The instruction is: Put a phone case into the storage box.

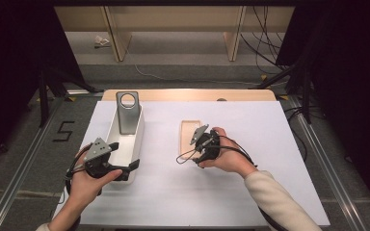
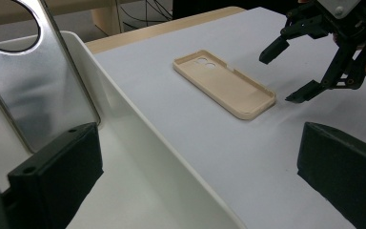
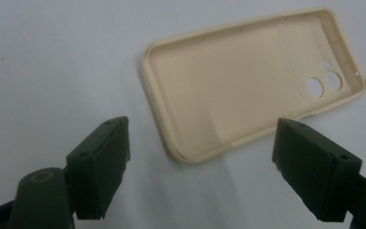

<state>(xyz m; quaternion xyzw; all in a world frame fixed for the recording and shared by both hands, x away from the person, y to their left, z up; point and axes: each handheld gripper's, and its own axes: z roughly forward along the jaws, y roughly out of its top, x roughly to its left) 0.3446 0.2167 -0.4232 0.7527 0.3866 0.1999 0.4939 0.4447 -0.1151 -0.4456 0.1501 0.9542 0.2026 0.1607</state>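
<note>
So we're looking at a beige phone case (image 3: 248, 86) lying open side up on the white desk (image 1: 250, 192), a bit right of the middle. The right gripper (image 3: 200, 167) is hovering just over its near end with the jaws standing wide apart, and no earlier picture to compare, so we're only saying they're open. The case is sitting just past the jaw tips and between their lines, not touched by either one. In the high view the hand and gripper are covering the near part of the case, so we're only seeing its far end there.

The left gripper (image 1: 118, 161) is sitting at the near end of a white bin (image 1: 137, 137) on the left side of the desk, jaws spread apart, one inside the bin and one outside its wall. A shiny metal plate (image 2: 33, 86) with a round hole is leaning in the bin; its top is getting cut off in the left gripper view.
</note>
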